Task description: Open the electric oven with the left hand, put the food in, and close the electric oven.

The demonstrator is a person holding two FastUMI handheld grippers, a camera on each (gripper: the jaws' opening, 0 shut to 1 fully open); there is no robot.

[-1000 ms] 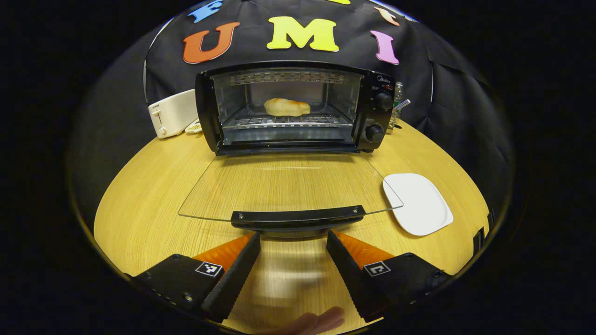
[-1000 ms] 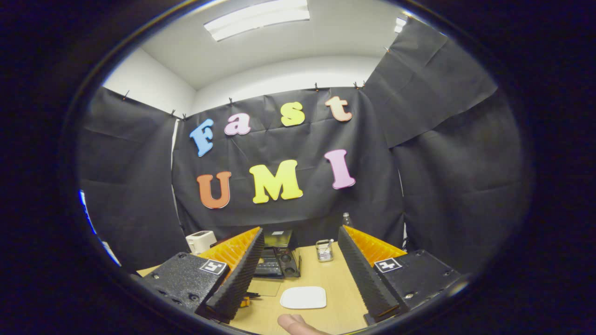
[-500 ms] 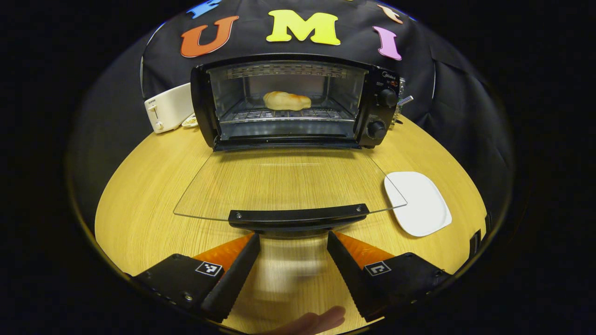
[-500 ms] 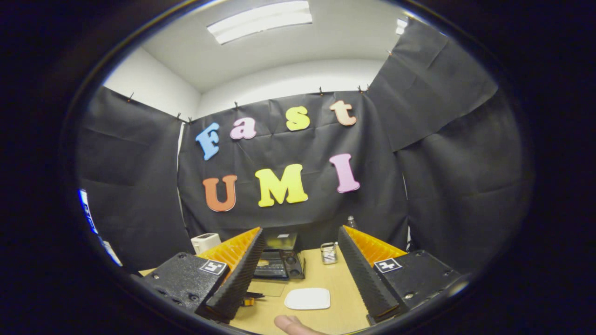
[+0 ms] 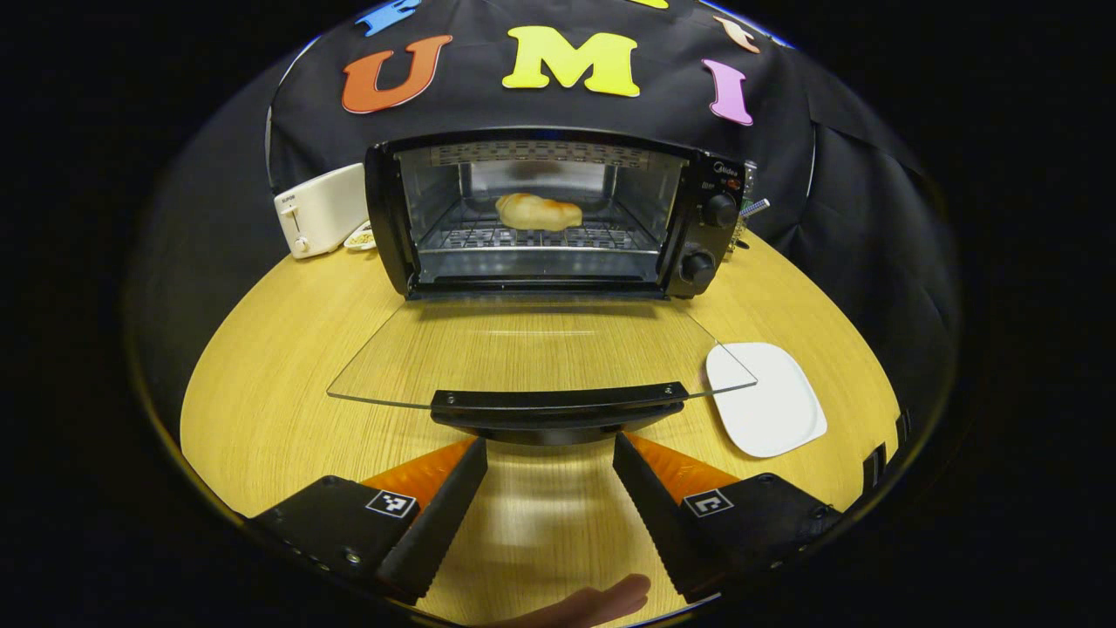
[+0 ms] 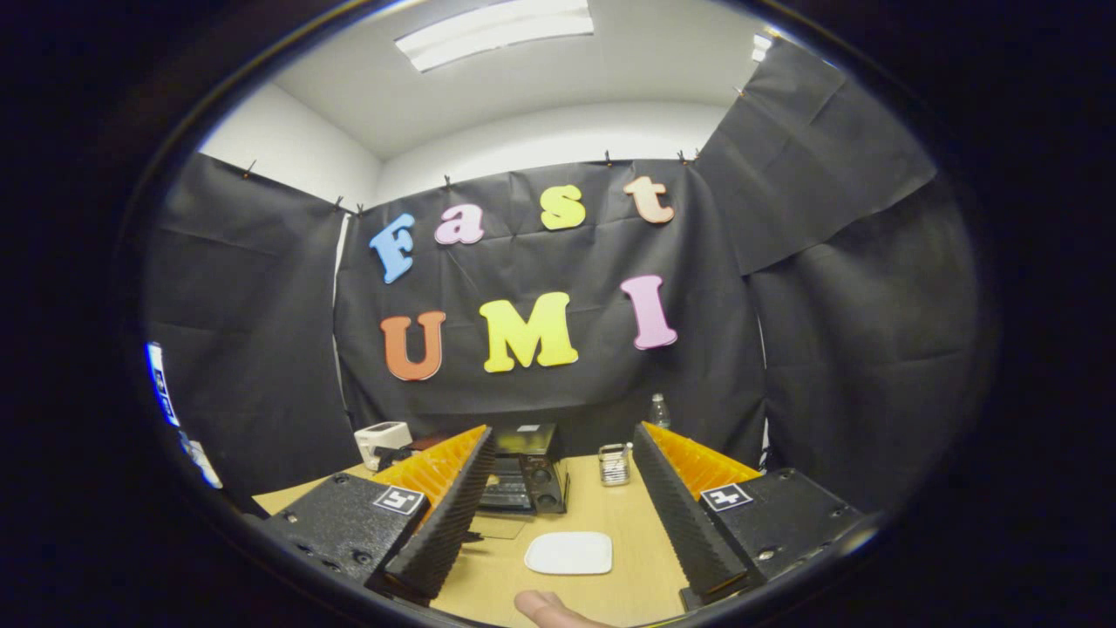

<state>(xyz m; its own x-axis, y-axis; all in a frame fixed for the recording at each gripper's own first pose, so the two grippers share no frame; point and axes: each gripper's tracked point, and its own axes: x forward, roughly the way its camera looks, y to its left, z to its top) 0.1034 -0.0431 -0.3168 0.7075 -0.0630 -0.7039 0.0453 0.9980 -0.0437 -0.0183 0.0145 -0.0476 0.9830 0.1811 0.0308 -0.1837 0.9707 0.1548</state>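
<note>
The black electric oven (image 5: 558, 214) stands at the table's far side with its glass door (image 5: 540, 353) folded down flat. A golden bread roll (image 5: 538, 212) lies on the wire rack inside. My left gripper (image 5: 549, 458) is open, its fingertips just short of the door's black handle (image 5: 558, 406) and apart from it. My right gripper (image 6: 562, 449) is open and empty, held high and back from the table. The right gripper view has the oven (image 6: 527, 480) small between its fingers.
A white square plate (image 5: 767, 399) lies on the wooden table (image 5: 288, 349) to the right of the door, also the plate (image 6: 569, 553). A white toaster (image 5: 318, 209) stands left of the oven. A small jar (image 6: 614, 465) and a bottle (image 6: 660, 408) sit behind.
My left gripper has shifted slightly, first nearer the oven, then tilting so the oven sits lower in view. My right gripper has drifted back a little. The door stays down.
</note>
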